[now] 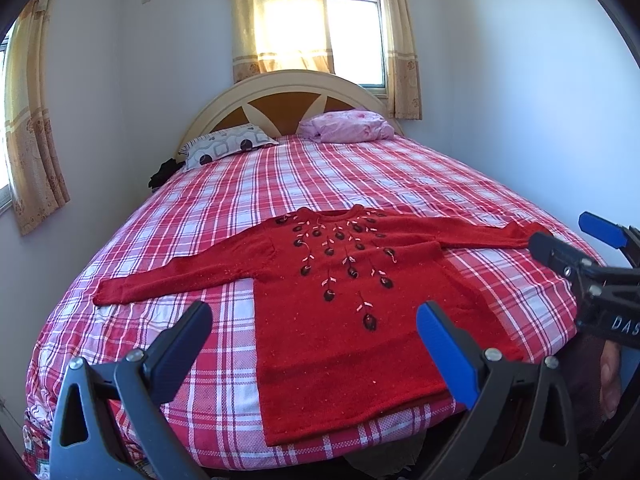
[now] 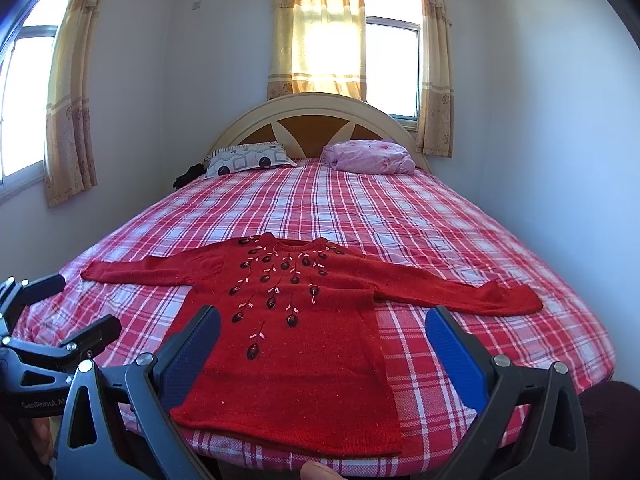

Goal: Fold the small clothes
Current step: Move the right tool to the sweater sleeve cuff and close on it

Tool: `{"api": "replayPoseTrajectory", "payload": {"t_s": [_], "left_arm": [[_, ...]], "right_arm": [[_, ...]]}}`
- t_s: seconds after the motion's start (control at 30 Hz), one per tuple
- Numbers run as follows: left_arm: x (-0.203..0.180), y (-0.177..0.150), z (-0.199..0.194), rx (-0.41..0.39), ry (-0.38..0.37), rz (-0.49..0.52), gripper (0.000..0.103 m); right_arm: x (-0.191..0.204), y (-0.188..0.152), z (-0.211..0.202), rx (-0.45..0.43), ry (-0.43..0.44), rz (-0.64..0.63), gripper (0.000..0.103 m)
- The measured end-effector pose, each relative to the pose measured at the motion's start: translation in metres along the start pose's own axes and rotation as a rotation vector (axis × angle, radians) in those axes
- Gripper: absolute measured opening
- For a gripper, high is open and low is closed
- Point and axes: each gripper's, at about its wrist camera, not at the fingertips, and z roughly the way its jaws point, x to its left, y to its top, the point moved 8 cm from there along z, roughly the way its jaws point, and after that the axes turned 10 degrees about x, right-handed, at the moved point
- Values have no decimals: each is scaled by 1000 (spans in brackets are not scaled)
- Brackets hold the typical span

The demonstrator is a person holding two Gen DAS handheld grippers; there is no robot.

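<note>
A small red knit sweater [image 1: 344, 320] with dark embroidered flowers lies flat, face up, sleeves spread wide, near the foot of the bed; it also shows in the right wrist view [image 2: 296, 344]. My left gripper [image 1: 316, 332] is open and empty, held above the sweater's hem. My right gripper [image 2: 324, 340] is open and empty, also above the lower body of the sweater. The right gripper shows at the right edge of the left wrist view [image 1: 560, 236], near the sweater's right cuff. The left gripper shows at the left edge of the right wrist view [image 2: 76, 308].
The bed has a red and white plaid cover [image 1: 320, 176]. A patterned pillow [image 1: 224, 148] and a pink bundle [image 1: 348, 126] lie by the cream headboard [image 1: 280, 92]. A dark item [image 1: 162, 174] sits at the far left bed edge. Walls stand close on both sides.
</note>
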Motion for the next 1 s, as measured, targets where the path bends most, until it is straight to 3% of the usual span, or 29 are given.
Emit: {"api": "replayPoseTrajectory", "payload": {"t_s": [0.27,0.6,0.8,1.0], "left_arm": [[1,-11,38,61,-13,-20,103],[19,-25,113,177,16,-45,103],[24,-13,153,213,35,-32,103],[30,7,191,230,58,-6,103]], "right_arm": [[-59,0,37,16,-35,116,102],[-134,-32,108,138,-86,272,102],[-191,-40,140,161,-140,345,101],[-257,-41,167,213,-230,387,94]]}}
